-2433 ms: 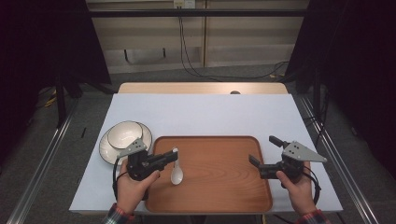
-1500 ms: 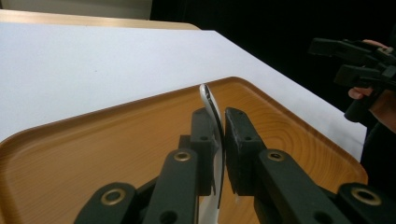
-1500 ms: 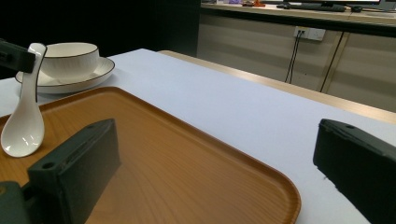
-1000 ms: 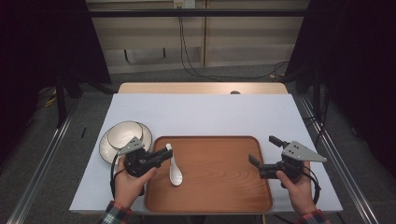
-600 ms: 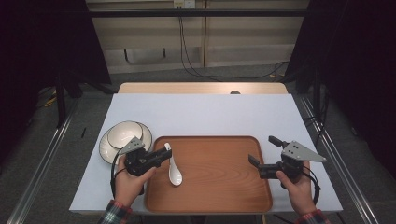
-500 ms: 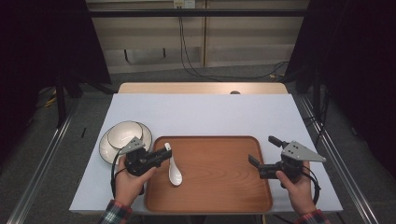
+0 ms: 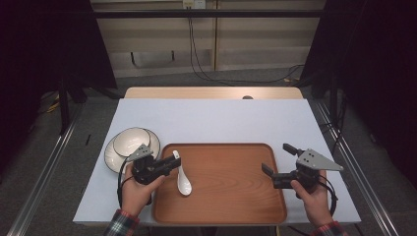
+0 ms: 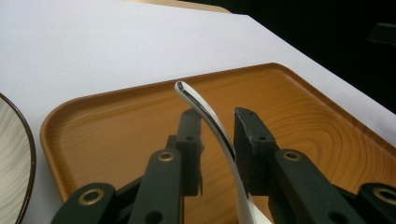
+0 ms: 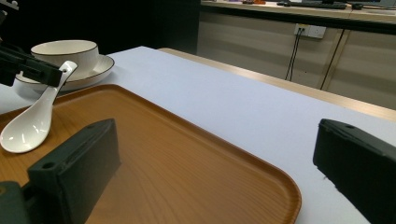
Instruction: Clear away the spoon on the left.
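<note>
Centrally, a wooden tray (image 7: 231, 191) lies on the white-covered worktop (image 7: 216, 120), with a white spoon (image 7: 182, 178) resting bowl-down near the tray's left edge and its handle rising toward the left hand-held gripper (image 7: 169, 163). In the left gripper view the handle (image 8: 210, 121) stands between the two black jaws; these have just been opening, a narrow gap shows on one side, and the other side is hard to judge. The spoon's bowl is cut off at that view's lower edge. A bowl on a plate (image 7: 130, 143) sits just left of the tray, partly hidden by the left gripper. The right hand-held gripper (image 7: 278, 162) hovers over the tray's right edge, jaws wide apart and empty.
</note>
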Motion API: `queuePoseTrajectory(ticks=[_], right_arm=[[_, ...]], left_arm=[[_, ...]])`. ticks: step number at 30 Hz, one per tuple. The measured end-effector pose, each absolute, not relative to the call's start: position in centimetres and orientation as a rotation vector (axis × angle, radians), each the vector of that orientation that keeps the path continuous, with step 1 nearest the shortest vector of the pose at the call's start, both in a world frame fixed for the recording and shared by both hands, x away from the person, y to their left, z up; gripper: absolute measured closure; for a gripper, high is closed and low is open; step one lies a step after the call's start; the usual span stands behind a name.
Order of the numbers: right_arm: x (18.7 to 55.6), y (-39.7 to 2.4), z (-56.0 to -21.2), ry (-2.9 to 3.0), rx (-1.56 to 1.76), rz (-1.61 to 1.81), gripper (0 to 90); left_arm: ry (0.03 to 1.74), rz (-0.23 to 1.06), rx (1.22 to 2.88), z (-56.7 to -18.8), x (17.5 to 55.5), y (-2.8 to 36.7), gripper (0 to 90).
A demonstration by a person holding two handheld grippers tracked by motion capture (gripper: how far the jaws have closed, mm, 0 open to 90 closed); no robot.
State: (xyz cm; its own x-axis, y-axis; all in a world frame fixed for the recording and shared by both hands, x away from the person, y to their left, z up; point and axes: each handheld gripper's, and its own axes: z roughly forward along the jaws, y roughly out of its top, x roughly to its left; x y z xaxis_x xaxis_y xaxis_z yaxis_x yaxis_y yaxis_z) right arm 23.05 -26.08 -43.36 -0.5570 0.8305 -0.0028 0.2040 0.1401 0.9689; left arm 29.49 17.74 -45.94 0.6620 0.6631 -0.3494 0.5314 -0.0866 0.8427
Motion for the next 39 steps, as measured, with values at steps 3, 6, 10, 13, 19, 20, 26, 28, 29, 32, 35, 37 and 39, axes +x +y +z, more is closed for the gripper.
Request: queuePoseTrajectory(ticks=[3,6,10,13,19,20,26,28,29,32,35,37,39], right_arm=[[23.0,-26.1,-43.4,1.863,0.99,1.441,0.0],[22.8,-26.2,-43.4,1.861,0.991,1.444,0.0],[22.8,-26.3,-43.4,1.859,0.992,1.438,0.0],[22.6,-26.4,-43.4,1.861,0.999,1.436,0.0],[22.4,-26.7,-43.4,1.85,1.007,1.439,0.0],[22.4,-26.7,-43.4,1.849,1.01,1.44,0.0],[22.2,-26.9,-43.4,1.845,1.015,1.434,0.0],[22.1,-26.9,-43.4,1.851,1.01,1.435,0.0],[22.1,-26.9,-43.4,1.851,1.01,1.435,0.0],[22.1,-26.9,-43.4,1.849,1.011,1.434,0.0],[22.0,-27.0,-43.5,1.842,1.016,1.434,0.0],[22.0,-27.0,-43.4,1.85,1.015,1.437,0.1],[22.0,-27.0,-43.5,1.849,1.012,1.436,0.0]], left_arm=[[0.964,0.14,1.751,-46.1,29.6,17.7,72.1],[0.966,0.136,1.756,-46.3,29.8,17.7,71.6],[0.974,0.135,1.758,-46.4,29.9,17.6,71.4],[0.977,0.133,1.758,-46.6,30.0,17.6,71.1],[0.991,0.132,1.762,-46.8,30.3,17.6,70.6],[0.989,0.131,1.763,-46.9,30.4,17.6,70.5],[1.011,0.134,1.772,-47.4,30.6,17.6,69.3],[1.016,0.135,1.777,-47.5,30.6,17.6,69.3],[1.015,0.135,1.779,-47.5,30.7,17.6,69.3],[1.014,0.137,1.786,-47.6,30.7,17.5,69.3],[1.025,0.132,1.78,-47.6,30.7,17.5,69.3],[1.027,0.133,1.781,-47.7,30.7,17.5,69.2],[1.028,0.131,1.78,-47.7,30.8,17.5,69.0]])
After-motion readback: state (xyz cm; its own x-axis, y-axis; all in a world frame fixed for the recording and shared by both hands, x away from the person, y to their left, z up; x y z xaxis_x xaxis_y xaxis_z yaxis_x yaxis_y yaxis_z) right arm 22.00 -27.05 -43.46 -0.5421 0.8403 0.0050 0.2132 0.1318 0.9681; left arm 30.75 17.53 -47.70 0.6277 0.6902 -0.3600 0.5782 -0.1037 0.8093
